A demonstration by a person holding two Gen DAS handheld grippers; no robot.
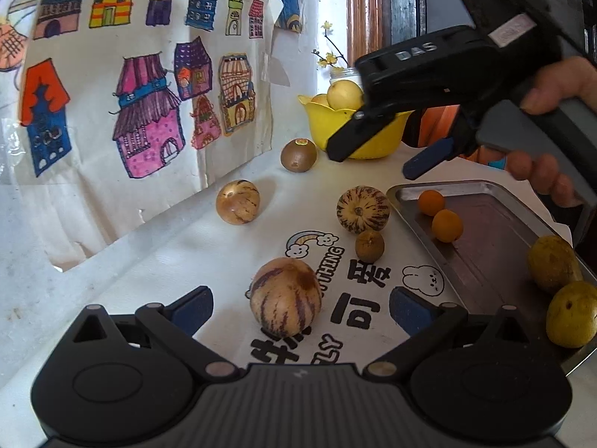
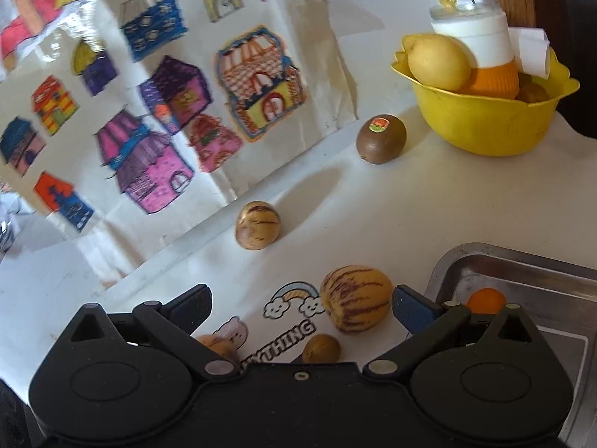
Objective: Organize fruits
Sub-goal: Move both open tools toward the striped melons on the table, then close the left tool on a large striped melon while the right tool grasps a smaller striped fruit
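Striped melon (image 1: pixel 285 296) stands upright, stem end up, between the left gripper's (image 1: pixel 298 308) wide-open, empty jaws

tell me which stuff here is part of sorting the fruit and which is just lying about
For the job: striped melons, kiwi, small brown fruit, oranges, metal tray, yellow bowl.

Lying about: house drawings, flower jar.

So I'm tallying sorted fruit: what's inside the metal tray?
The metal tray holds two small orange fruits and two yellow-green fruits. Its right end runs out of frame, so more may be hidden.
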